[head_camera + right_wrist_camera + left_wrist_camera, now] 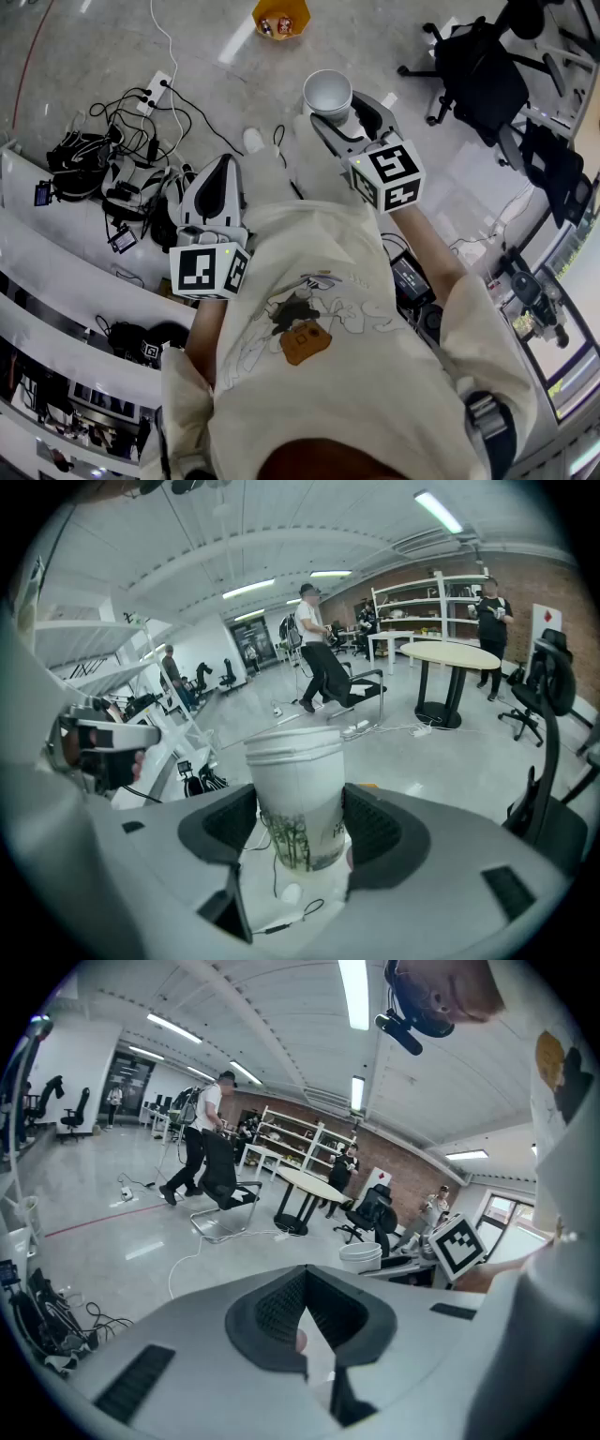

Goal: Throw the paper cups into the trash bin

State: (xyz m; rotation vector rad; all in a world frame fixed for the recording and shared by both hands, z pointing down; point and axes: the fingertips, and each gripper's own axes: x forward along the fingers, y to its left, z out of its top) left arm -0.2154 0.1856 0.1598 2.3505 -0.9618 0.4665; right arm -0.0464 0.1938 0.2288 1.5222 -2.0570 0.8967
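Observation:
A white paper cup (327,94) with a green print stands upright between the jaws of my right gripper (342,117), held out over the floor. In the right gripper view the cup (298,794) fills the gap and both pads press on its sides; my right gripper (300,832) is shut on it. A yellow trash bin (280,17) with a few items inside stands on the floor farther ahead. My left gripper (222,167) hangs lower left, close to my body. Its jaws (305,1312) are shut with nothing between them.
Cables and a power strip (155,92) lie on the floor at left. White shelves (56,253) with headsets and devices run along the left. Black office chairs (478,70) stand at the upper right. People walk and stand in the room (199,1138).

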